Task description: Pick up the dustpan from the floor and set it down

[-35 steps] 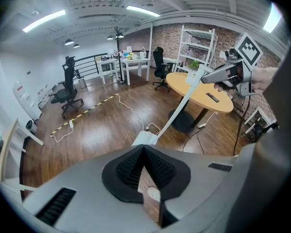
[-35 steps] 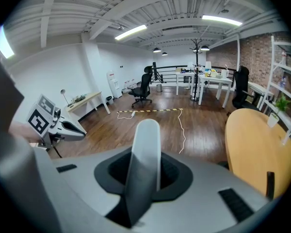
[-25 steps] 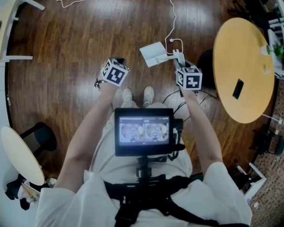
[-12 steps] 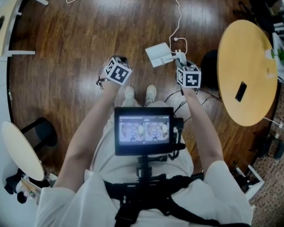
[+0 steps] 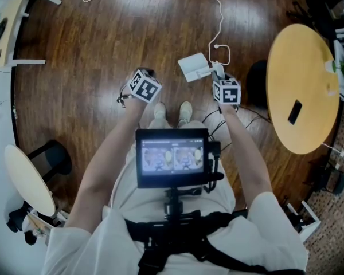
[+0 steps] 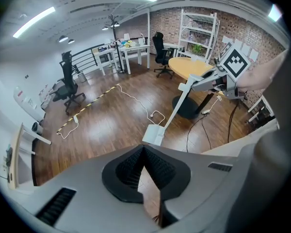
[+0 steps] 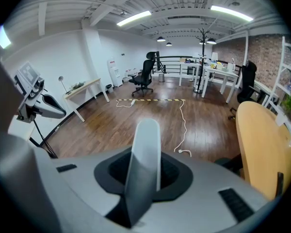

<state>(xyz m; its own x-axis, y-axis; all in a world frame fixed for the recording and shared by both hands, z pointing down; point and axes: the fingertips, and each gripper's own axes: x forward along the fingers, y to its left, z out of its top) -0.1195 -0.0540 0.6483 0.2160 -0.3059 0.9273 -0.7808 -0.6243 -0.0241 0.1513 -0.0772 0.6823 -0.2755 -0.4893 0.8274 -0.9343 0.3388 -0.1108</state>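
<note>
The white dustpan (image 5: 194,66) has a flat pan and a long pale handle. Its pan is low over the wooden floor, ahead of the person's shoes; contact with the floor cannot be told. My right gripper (image 5: 218,72) is shut on the handle (image 7: 145,149), which rises between its jaws in the right gripper view (image 7: 144,178). From the left gripper view the pan (image 6: 154,134) hangs on the slanted handle below the right gripper (image 6: 214,81). My left gripper (image 5: 144,73) hovers to the left of the pan, jaws shut (image 6: 143,152) with nothing between them.
A round yellow table (image 5: 301,85) with a dark phone (image 5: 294,112) stands at the right, its black base (image 5: 255,82) close behind the right gripper. A white cable (image 5: 221,22) trails over the floor beyond the pan. A small round table (image 5: 26,179) is at the lower left.
The right gripper has sunk a little with the dustpan, bringing the pan nearer the floor. The left gripper has stayed about where it was.
</note>
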